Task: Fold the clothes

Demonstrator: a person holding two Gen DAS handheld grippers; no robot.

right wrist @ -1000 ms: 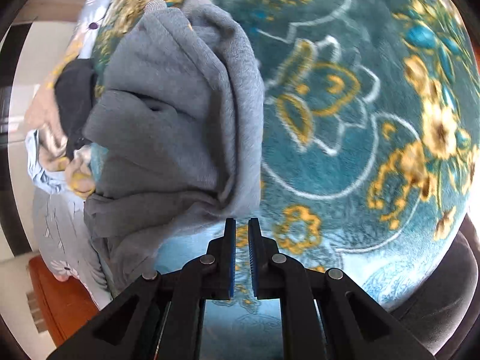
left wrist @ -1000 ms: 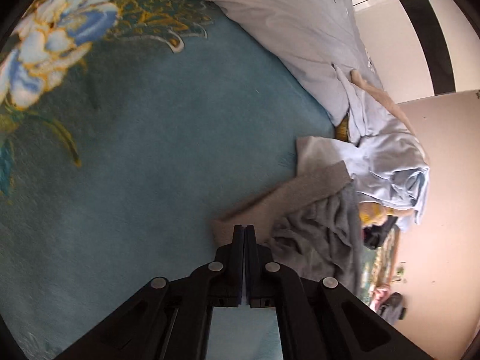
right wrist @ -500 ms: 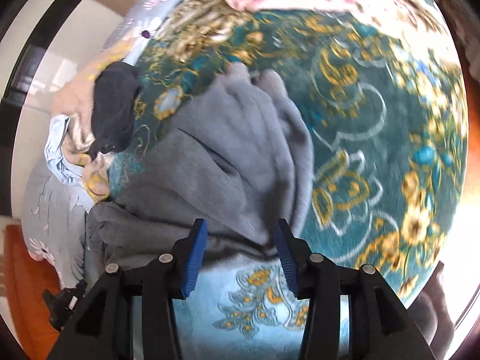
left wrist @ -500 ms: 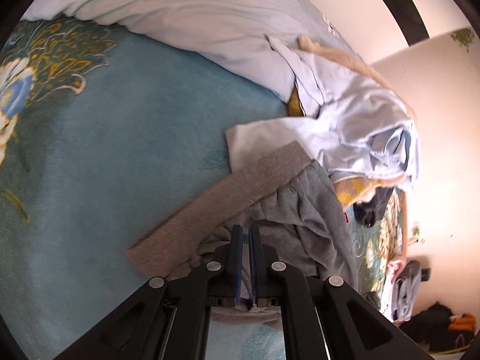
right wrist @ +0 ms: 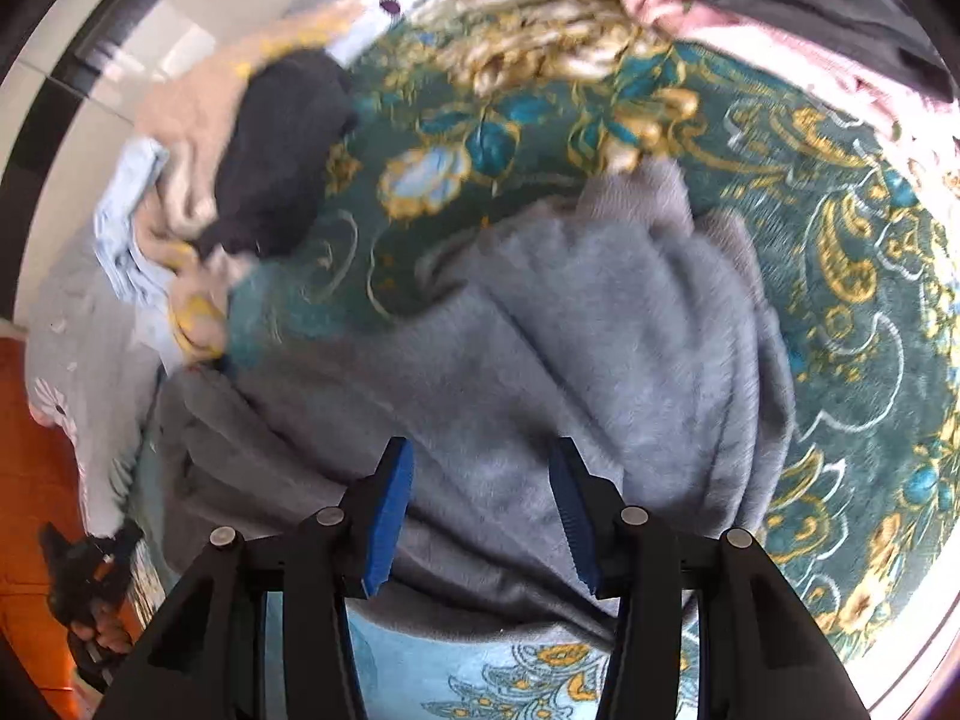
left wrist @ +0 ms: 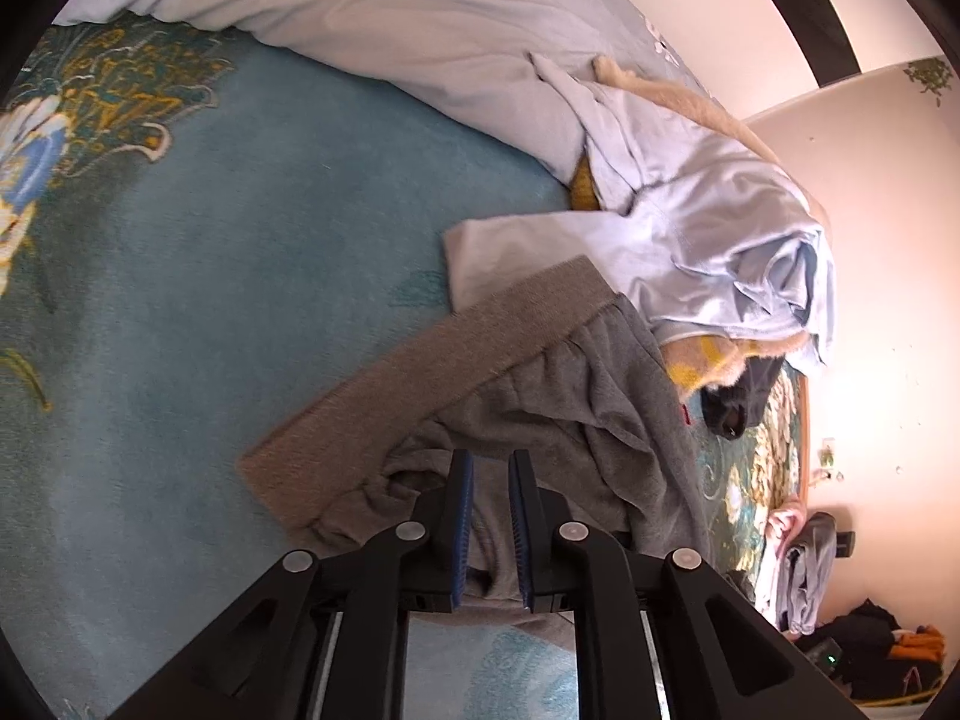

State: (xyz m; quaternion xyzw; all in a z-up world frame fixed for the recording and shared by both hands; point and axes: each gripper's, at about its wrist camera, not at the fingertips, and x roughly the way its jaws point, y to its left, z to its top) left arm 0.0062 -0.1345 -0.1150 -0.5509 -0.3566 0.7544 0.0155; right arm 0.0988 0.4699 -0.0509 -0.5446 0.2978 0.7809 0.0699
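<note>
A grey sweatshirt lies crumpled on a teal floral blanket, its ribbed hem stretched out to the left. My left gripper hovers just over the bunched grey fabric, jaws a small gap apart and holding nothing. In the right wrist view the same grey sweatshirt spreads across the blanket. My right gripper is wide open right above it, with fabric showing between the fingers.
A pale blue garment and a light grey duvet lie beyond the sweatshirt. A dark garment sits on beige and yellow clothes at the left. Pink and dark folded items lie at the far right.
My left gripper moved onto the grey sweatshirt and its jaws parted slightly. My right gripper opened from nearly shut to wide and moved forward over the sweatshirt.
</note>
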